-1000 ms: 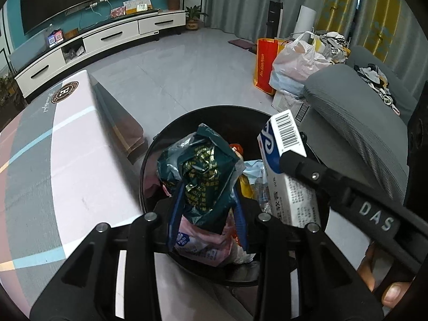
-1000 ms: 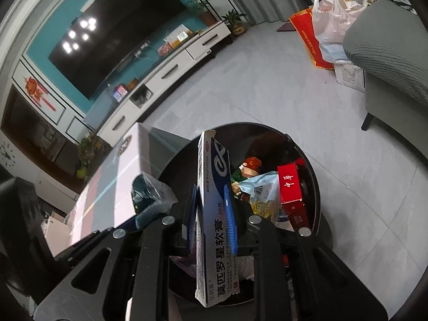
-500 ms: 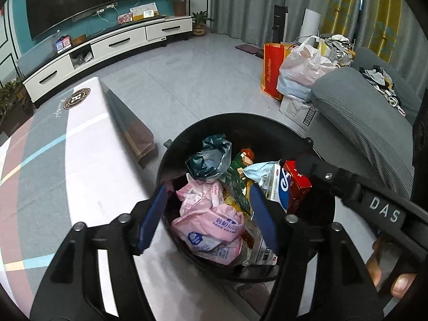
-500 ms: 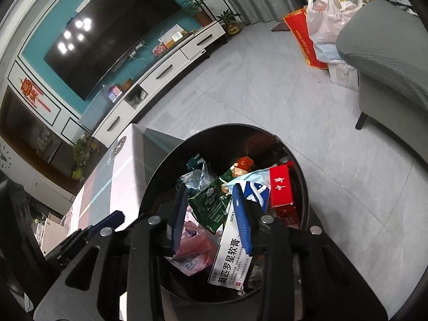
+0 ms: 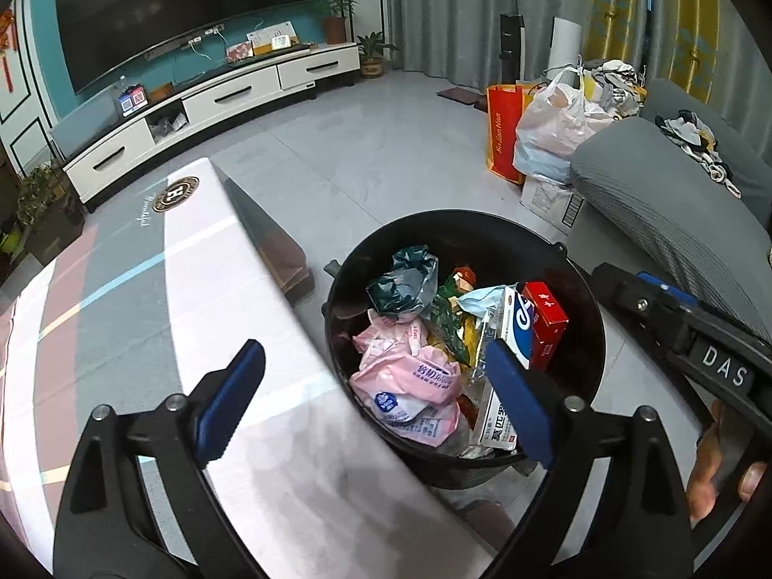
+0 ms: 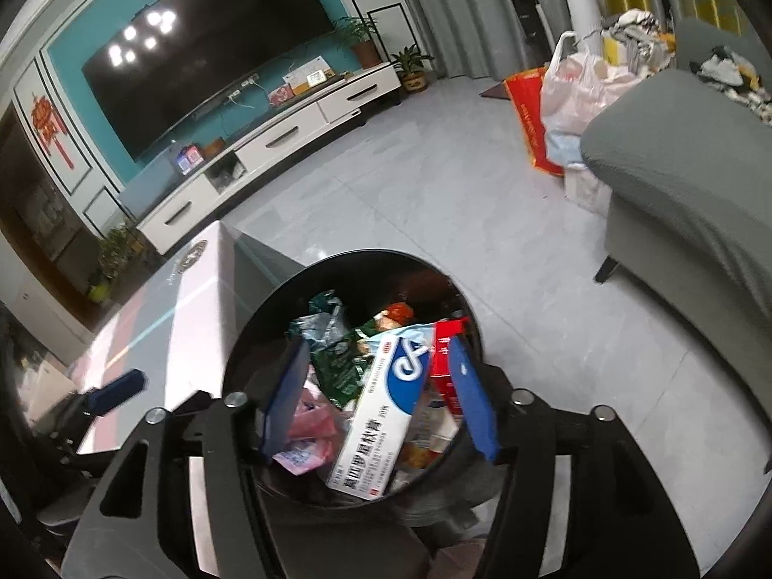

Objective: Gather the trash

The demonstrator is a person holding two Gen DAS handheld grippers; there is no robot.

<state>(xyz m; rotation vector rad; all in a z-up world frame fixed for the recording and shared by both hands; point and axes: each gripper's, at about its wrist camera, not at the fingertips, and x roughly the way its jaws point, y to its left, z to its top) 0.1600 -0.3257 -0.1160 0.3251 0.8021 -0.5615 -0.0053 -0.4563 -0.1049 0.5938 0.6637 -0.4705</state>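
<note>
Both claws, left [image 5: 376, 400] and right [image 6: 381, 395], just opening, empty above black bin [image 5: 586, 289]; ointment box [image 6: 381, 415] dropped inside. Lift straight, clear rim.

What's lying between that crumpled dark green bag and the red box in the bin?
A blue-and-white box leans against the red box, with wrappers beside the green bag; the left wrist view shows this best.

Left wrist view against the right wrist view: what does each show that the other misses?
Only the left wrist view shows the pink plastic bag in full, the right hand-held gripper's body from the side, and a hand. Only the right wrist view shows the white and blue box lying between the open jaws of the right hand-held gripper, and a red wall ornament. Both show the black bin, red box, TV and sofa.
</note>
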